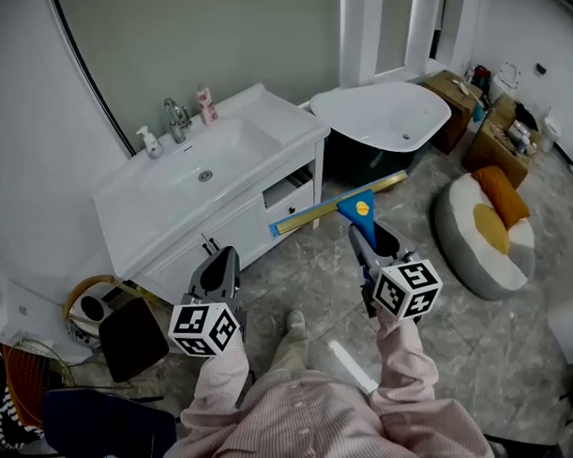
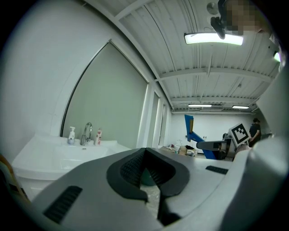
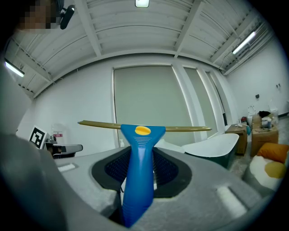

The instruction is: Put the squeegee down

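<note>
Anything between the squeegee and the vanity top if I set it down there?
Nothing visible. The right tool holds the squeegee in open air off the vanity top's bare right end; faucet and bottles stand back by the wall.

The right tool [image 1: 367, 234] grips the blue squeegee [image 1: 357, 209] before the white vanity [image 1: 264, 123].

Tiled floor [image 1: 307, 274] lies open between the vanity [image 1: 174, 246] and the cushion [image 1: 475, 254] — the bathtub [image 1: 386, 117] blocks beyond.

Bathroom showroom, vanity sink [image 1: 186, 185], freestanding bathtub [image 1: 381, 117]
</note>
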Motion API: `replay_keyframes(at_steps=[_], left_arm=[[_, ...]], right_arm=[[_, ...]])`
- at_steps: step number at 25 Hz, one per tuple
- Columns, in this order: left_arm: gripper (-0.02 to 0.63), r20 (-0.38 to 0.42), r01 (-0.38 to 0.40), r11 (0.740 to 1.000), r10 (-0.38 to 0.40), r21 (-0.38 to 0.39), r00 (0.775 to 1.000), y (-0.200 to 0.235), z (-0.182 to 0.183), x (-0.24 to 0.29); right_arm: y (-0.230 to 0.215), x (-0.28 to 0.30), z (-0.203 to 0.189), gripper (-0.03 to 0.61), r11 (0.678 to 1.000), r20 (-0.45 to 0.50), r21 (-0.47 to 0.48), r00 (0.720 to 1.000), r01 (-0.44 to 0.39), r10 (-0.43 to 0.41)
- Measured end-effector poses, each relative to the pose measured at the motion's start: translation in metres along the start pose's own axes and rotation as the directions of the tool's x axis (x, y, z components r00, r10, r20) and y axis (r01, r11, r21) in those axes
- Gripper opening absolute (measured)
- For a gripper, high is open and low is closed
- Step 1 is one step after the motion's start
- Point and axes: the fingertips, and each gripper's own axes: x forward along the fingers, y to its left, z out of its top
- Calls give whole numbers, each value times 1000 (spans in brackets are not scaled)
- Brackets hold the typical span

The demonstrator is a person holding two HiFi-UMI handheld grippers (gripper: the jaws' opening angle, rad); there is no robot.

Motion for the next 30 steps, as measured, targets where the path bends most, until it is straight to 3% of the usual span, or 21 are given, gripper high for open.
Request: replay_keyframes(at_steps=[21,30], left_arm=[[2,-34,55,997,-57,-45,998,109,21,231],[2,-46,80,995,-83,-61,995,138,23,286]], right_arm=[[-93,217,13,135,1000,-76,20,997,17,-15],[-115,272,17,135,999,-86,17,996,38,-37]])
